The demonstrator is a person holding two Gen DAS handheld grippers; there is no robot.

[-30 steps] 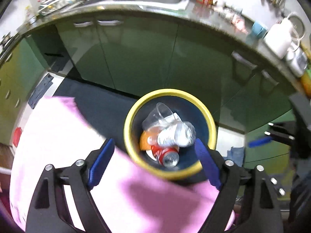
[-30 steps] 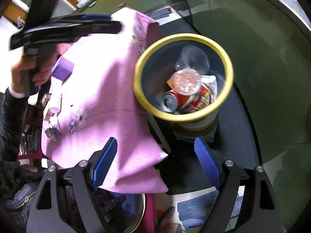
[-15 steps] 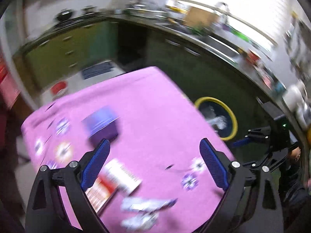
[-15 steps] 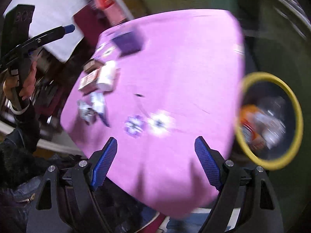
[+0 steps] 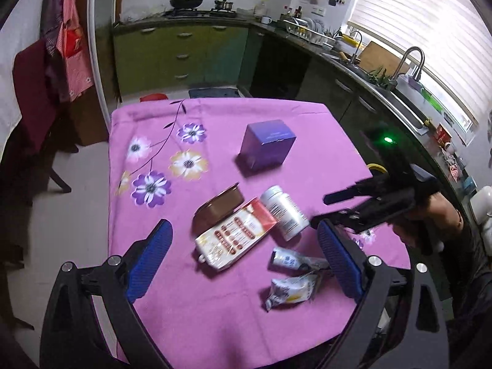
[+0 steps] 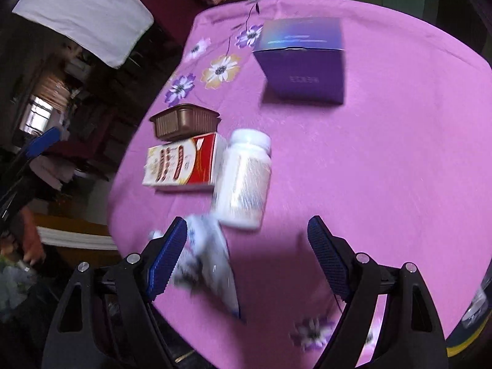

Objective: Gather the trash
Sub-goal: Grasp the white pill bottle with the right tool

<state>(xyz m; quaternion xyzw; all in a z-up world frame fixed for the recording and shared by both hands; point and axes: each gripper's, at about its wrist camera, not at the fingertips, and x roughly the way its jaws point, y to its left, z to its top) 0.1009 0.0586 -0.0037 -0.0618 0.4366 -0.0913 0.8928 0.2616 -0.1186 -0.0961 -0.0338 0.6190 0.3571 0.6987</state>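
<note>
Your left gripper (image 5: 243, 256) hovers spread and empty over the pink cloth (image 5: 215, 313), green cabinets (image 5: 172, 58) behind it. On that cloth, from left: brown tray (image 5: 220, 204), red-white box (image 5: 235, 236), white bottle (image 5: 284, 212), two crumpled wrappers (image 5: 290, 289) at the near edge, purple box (image 5: 266, 143) farther back. Your right gripper (image 6: 246, 255) is spread too, above a blurred wrapper (image 6: 209, 261) beside the bottle.

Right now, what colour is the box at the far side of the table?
Purple box, lighter blue-purple on top; clearest in the right wrist view.
</note>
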